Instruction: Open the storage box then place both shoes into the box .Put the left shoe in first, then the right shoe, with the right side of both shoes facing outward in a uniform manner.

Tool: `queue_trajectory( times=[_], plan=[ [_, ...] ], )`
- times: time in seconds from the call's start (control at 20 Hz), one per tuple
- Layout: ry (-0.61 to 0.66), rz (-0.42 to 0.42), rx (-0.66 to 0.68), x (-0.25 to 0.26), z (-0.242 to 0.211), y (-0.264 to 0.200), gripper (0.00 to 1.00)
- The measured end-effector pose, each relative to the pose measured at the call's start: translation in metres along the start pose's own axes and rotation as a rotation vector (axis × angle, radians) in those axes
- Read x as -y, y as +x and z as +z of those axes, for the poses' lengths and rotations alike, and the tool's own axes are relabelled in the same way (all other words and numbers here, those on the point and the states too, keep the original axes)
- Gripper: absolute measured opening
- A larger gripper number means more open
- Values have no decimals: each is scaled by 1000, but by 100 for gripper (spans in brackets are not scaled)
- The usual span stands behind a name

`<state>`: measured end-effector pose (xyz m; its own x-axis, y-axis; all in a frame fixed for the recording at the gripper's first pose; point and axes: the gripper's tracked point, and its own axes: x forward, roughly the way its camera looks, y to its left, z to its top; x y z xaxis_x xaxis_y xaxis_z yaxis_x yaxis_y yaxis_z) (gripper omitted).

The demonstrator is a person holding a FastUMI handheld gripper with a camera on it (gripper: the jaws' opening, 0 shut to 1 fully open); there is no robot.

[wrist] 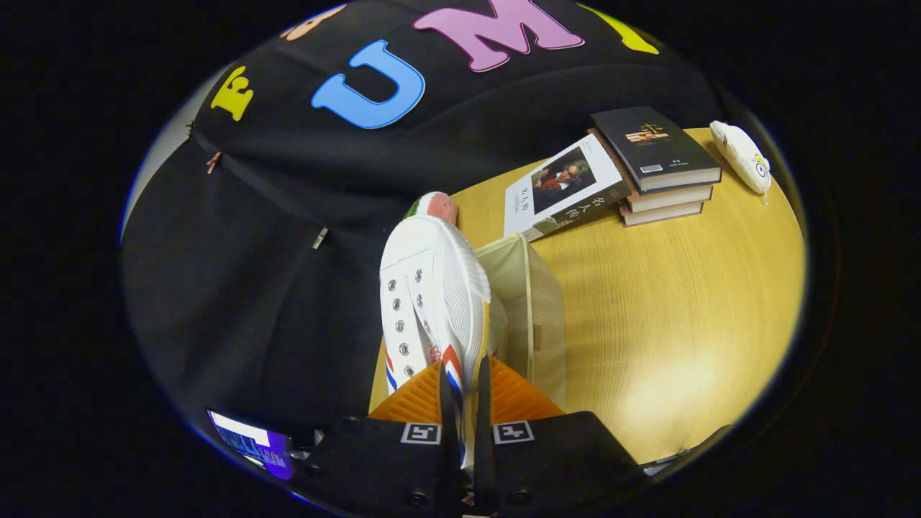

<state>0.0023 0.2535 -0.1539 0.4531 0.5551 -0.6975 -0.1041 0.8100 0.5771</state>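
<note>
The fingers (466,403) pinch the white shoe (432,288) by its edge, above the open storage box (536,309); judged best: lower it toe-first, keeping the grip firm.

Shoe (432,288) between gripper (465,403) fingers, beside storage box (536,316) on table (683,309). Beyond box: 1 book (565,191) leaning against stack of 3 books (658,162).

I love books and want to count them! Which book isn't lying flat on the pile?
The white book with the portrait cover: it leans tilted against the stack of books, whose top book is dark.
</note>
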Motion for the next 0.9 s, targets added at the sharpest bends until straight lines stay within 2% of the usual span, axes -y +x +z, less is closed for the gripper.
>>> queue_trajectory(
  times=[0.25,0.35,0.45,0.75,0.85,0.9],
  plan=[
    [-3,-104,-45,21,-22,39,11],
    [37,-138,-64,29,-28,46,12],
    [82,-148,-81,34,-29,53,12],
    [62,-195,-118,34,-43,75,11],
    [67,-181,-103,26,-42,76,15],
    [82,-151,-85,13,-37,73,27]
  ],
)
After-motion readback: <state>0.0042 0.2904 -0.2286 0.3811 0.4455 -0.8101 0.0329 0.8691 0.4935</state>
